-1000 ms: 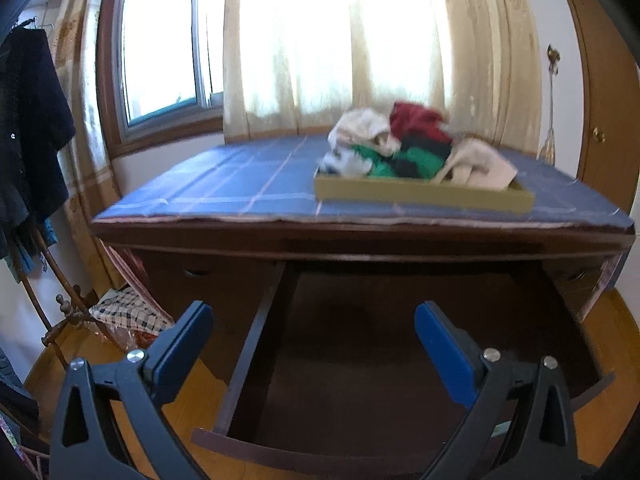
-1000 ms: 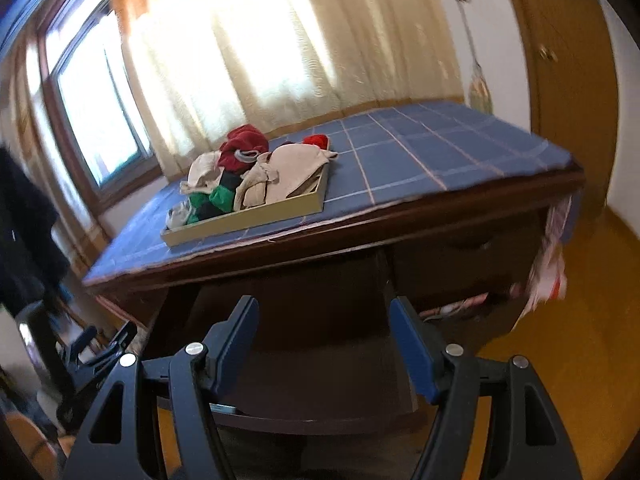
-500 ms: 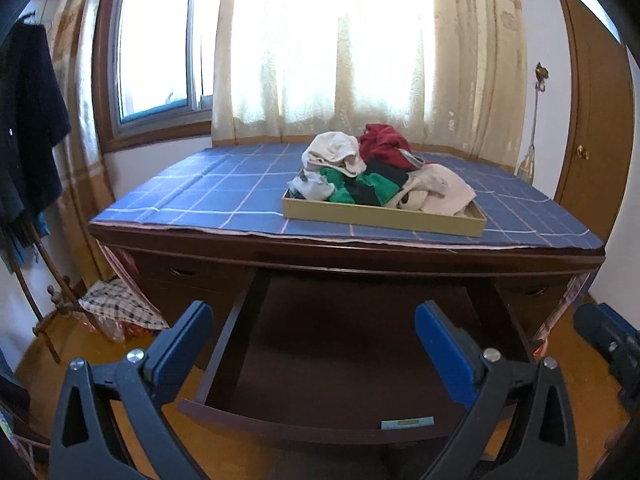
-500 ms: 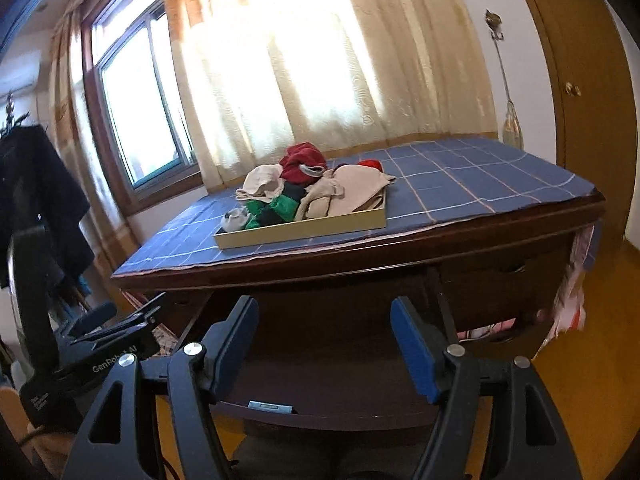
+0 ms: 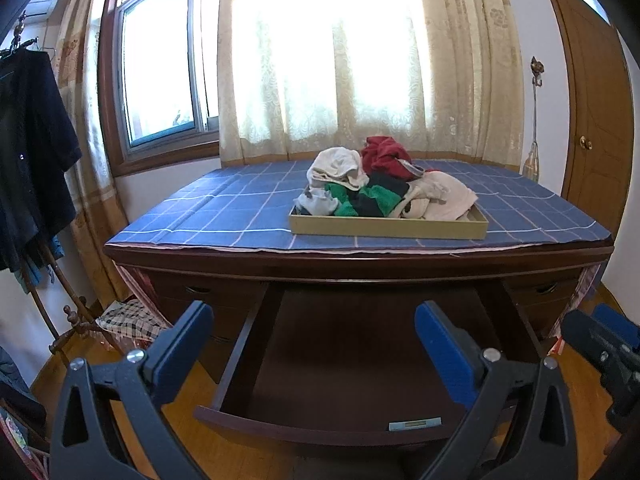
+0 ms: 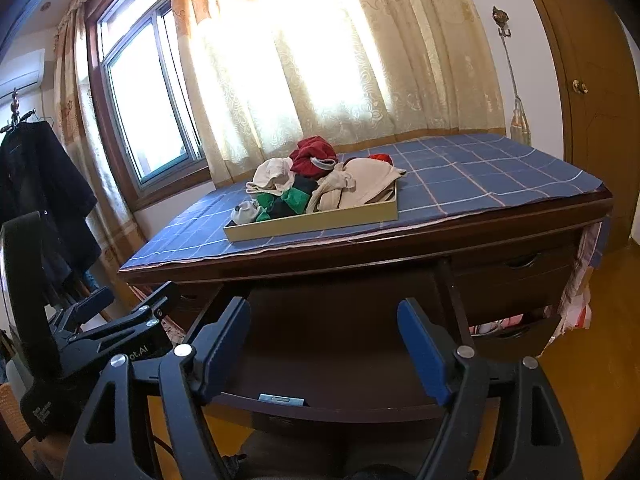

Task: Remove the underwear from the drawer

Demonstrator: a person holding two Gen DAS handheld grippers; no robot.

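With the drawer (image 5: 352, 364) pulled out and looking bare, and the underwear (image 5: 380, 190) heaped in the tray (image 5: 388, 227) at 12 o'clock, left gripper (image 5: 312, 340) is released and right gripper (image 6: 324, 340) has just been widening, both empty; check the dark back before retreating.

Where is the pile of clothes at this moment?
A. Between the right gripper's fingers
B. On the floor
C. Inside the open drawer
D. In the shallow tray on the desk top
D: the pile of clothes sits in the tray on the blue checked cloth.
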